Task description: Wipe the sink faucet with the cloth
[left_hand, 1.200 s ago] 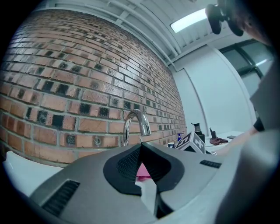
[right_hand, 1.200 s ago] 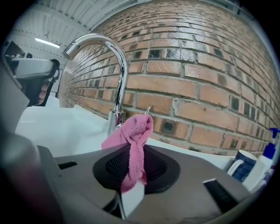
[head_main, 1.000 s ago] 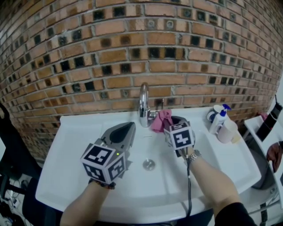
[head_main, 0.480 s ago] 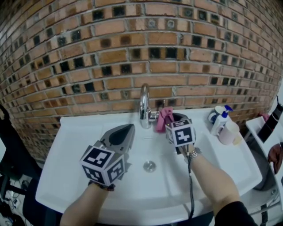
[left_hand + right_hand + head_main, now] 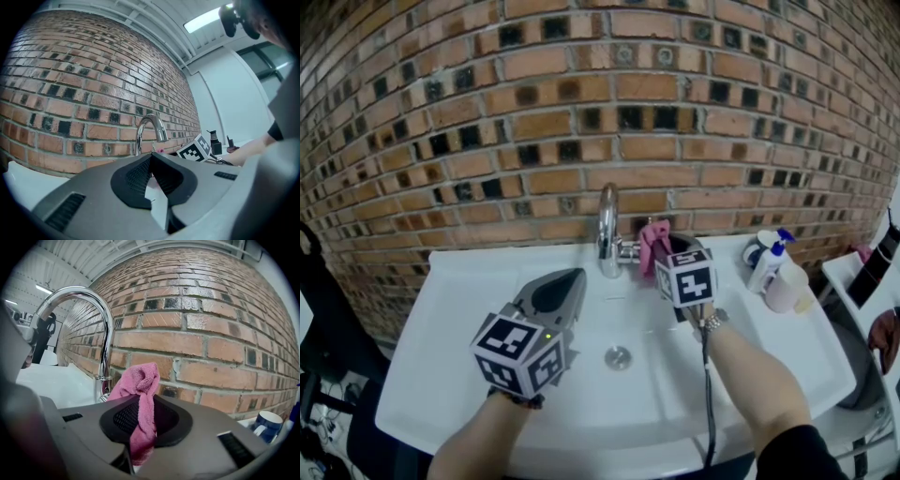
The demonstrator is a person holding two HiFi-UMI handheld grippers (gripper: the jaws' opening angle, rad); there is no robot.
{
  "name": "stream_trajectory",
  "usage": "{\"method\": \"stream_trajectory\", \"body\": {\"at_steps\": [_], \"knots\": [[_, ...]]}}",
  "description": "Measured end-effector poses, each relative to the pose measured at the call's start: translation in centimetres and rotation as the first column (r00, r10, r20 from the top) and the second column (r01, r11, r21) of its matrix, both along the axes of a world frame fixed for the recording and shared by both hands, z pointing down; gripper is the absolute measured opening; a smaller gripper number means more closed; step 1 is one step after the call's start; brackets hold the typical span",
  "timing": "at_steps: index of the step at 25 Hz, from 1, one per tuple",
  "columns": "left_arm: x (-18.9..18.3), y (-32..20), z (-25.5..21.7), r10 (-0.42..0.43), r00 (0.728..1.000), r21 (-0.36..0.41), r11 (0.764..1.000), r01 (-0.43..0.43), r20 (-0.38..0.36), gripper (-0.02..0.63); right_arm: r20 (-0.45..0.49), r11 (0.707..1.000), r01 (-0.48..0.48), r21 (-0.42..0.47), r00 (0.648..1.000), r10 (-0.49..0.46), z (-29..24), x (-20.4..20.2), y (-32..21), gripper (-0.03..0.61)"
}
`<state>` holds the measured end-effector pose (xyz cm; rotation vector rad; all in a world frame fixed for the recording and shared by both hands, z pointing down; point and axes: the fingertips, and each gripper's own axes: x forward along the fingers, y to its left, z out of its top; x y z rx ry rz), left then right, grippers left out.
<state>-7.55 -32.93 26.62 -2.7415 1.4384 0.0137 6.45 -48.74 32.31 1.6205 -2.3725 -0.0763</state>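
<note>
Since a second earlier, the right gripper (image 5: 142, 420) had lifted its crumpled pink terry cloth (image 5: 654, 241) slightly higher. The left gripper (image 5: 568, 284) hung over the white ceramic sink (image 5: 450, 309), jaws together on nothing. The curved chrome faucet (image 5: 606, 230) stood at centre. The cloth, clamped in the right jaws, sat just right of its base. Wiping well likely meant pressing cloth onto chrome and following the curve with a firm grip.

Grey left gripper (image 5: 578, 275), grey right gripper (image 5: 664, 251), 2 black-white marker cubes (image 5: 520, 352), black cable (image 5: 709, 394), wristwatch (image 5: 710, 324)
</note>
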Motion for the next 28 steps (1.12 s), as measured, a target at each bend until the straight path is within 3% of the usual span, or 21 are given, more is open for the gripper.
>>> {"method": "stream_trajectory", "body": {"at_steps": [18, 28], "knots": [[-0.5, -0.1, -0.3, -0.017, 1.000, 0.007, 1.000, 0.017, -0.003, 0.003, 0.017, 0.996, 0.006, 0.091, 1.000, -0.007, -4.2, 0.1, -0.4, 0.054], [-0.1, 1.4, -1.5, 0.021, 1.000, 0.023, 1.000, -0.021, -0.002, 0.003, 0.026, 0.984, 0.079, 0.158, 0.996, -0.084, -7.7, -0.7, 4.3, 0.055]]}}
